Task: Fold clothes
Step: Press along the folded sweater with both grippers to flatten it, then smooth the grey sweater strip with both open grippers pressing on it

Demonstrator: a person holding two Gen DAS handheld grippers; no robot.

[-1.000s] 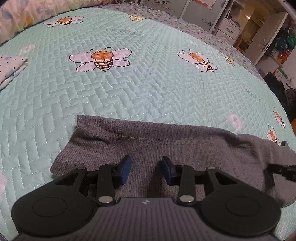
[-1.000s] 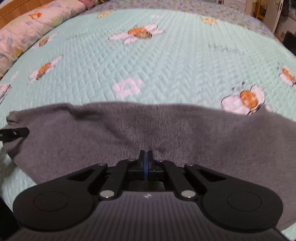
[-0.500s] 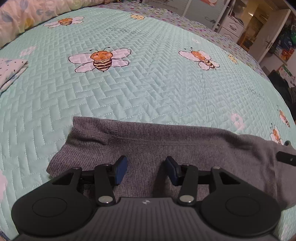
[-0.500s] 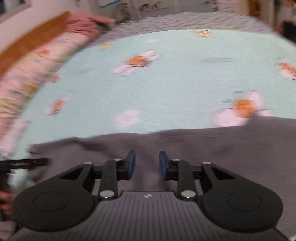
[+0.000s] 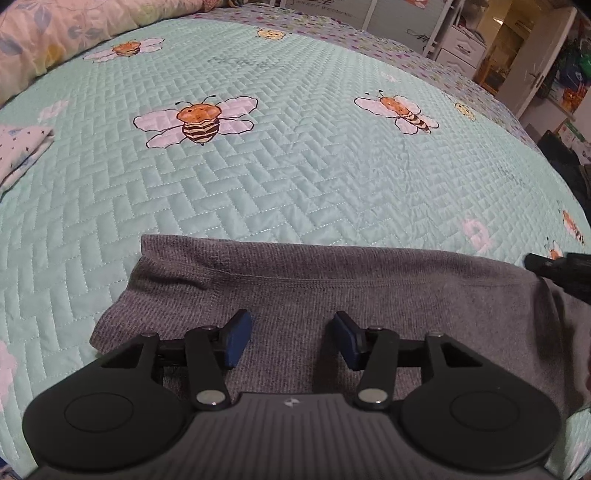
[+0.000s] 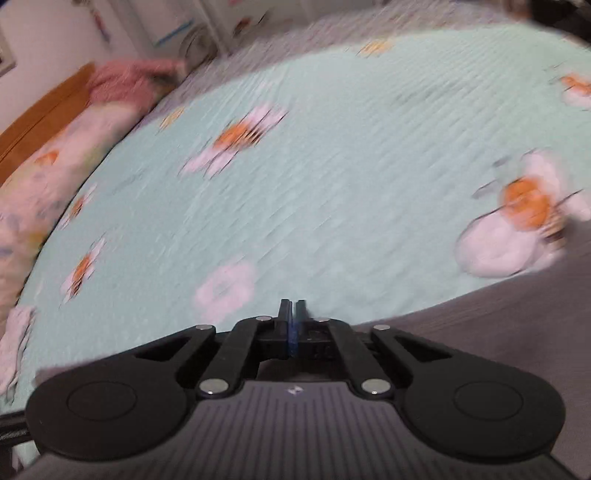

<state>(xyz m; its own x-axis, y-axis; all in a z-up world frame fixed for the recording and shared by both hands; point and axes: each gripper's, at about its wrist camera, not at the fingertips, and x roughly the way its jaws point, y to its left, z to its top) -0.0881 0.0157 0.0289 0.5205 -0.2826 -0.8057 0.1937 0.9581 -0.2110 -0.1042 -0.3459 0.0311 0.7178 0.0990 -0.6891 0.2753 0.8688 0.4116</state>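
Note:
A grey knit garment point(image 5: 332, 295) lies folded in a long band across the near part of the mint bee-print quilt point(image 5: 295, 166). My left gripper point(image 5: 291, 341) hovers low over its left half, open, with nothing between the blue pads point(image 5: 238, 341). My right gripper point(image 6: 291, 314) is shut, and no cloth shows between its fingers. Its view is motion-blurred, with the garment point(image 6: 517, 325) to the lower right. In the left wrist view the right gripper point(image 5: 554, 267) pokes in at the garment's far right corner.
A folded white speckled cloth point(image 5: 18, 147) lies at the quilt's left edge. Floral pillows point(image 5: 55, 33) and a wooden headboard point(image 6: 37, 125) line the head of the bed. White drawers point(image 5: 458, 48) and a doorway stand beyond the far side.
The right gripper opened off the garment, then shut again empty, swinging fast so its view tilted. The left gripper's fingers spread a little wider over the garment.

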